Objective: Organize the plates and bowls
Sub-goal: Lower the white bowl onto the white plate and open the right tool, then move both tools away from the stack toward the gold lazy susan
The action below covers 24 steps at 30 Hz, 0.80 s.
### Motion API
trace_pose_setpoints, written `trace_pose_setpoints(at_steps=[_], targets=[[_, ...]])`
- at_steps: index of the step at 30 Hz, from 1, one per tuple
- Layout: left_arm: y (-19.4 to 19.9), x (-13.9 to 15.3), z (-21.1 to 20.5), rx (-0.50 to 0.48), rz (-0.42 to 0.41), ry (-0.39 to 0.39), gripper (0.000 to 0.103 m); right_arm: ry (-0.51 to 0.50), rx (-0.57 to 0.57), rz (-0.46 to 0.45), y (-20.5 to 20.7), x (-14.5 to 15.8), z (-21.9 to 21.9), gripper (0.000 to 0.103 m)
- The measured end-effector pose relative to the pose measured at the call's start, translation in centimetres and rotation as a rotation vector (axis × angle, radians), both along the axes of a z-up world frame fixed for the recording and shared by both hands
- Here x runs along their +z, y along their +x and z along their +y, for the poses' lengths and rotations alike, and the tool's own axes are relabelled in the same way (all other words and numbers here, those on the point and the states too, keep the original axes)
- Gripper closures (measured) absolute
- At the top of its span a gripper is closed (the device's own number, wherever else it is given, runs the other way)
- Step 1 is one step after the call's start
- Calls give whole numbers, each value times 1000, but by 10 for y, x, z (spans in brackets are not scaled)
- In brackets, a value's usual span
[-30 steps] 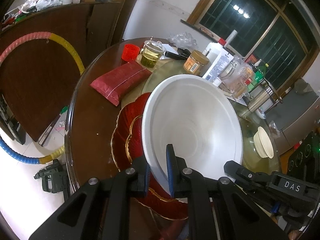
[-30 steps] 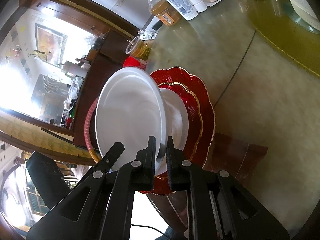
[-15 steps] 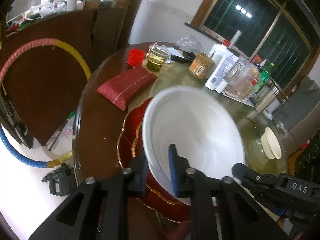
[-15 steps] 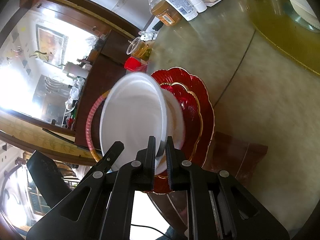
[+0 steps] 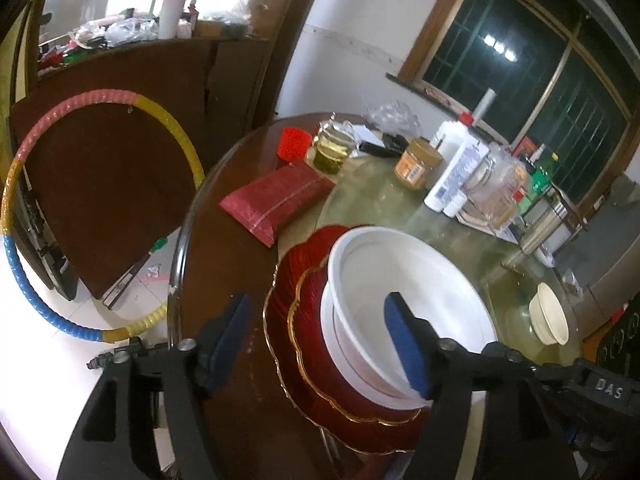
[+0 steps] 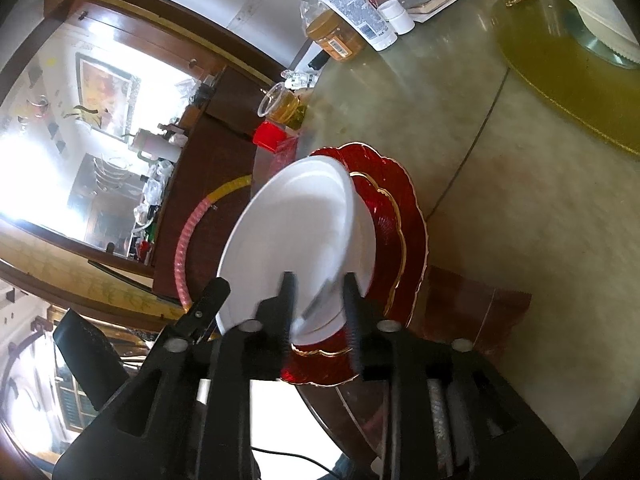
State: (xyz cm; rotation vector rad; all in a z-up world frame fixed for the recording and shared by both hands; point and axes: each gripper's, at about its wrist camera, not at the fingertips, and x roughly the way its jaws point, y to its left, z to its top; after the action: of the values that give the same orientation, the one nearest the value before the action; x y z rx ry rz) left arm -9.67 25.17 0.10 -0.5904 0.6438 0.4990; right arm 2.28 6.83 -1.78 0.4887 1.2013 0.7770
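A large white bowl (image 5: 408, 292) rests on a white plate (image 5: 332, 332), stacked on two red gold-rimmed plates (image 5: 300, 280) at the table's near edge. My left gripper (image 5: 320, 340) is open, its jaws spread wide on either side of the bowl's near rim. In the right wrist view the white bowl (image 6: 296, 232) shows on the red plates (image 6: 404, 216). My right gripper (image 6: 318, 312) is open, its jaws apart around the bowl's edge.
A small cream bowl (image 5: 548, 320) stands on the glass turntable (image 5: 384, 200) to the right. A red packet (image 5: 276, 196), red cup (image 5: 294, 142), glass of tea (image 5: 332, 150), jar (image 5: 418, 162) and bottles crowd the back. A hoop (image 5: 24, 184) leans at left.
Both grippers have opened and let go of the white bowl, which has dropped onto the plate stack. The left gripper has pulled back.
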Motion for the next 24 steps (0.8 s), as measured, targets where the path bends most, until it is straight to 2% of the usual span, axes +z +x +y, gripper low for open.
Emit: trace_pose_setpoints(at_steps=[2, 7, 9, 10, 16, 21, 24], targets=[[-1, 2, 1, 10, -5, 5, 26, 11, -9, -4, -1, 1, -2, 43], [0, 3, 0, 20, 7, 19, 24, 20, -22, -3, -1, 2, -7, 39], [-1, 4, 0, 25, 7, 24, 23, 26, -36, -8, -1, 3, -11, 33], [-1, 5, 0, 30, 6, 27, 23, 33, -42, -12, -1, 4, -13, 24], [-6, 11, -2, 61, -25, 45, 23, 73, -70, -43, 1, 10, -27, 24], [-17, 25, -7, 83, -126, 64, 21, 90, -134, -88, 2, 17, -50, 24], [-19, 37, -20, 83, -182, 113, 20, 84, -176, -122, 2, 21, -65, 24]])
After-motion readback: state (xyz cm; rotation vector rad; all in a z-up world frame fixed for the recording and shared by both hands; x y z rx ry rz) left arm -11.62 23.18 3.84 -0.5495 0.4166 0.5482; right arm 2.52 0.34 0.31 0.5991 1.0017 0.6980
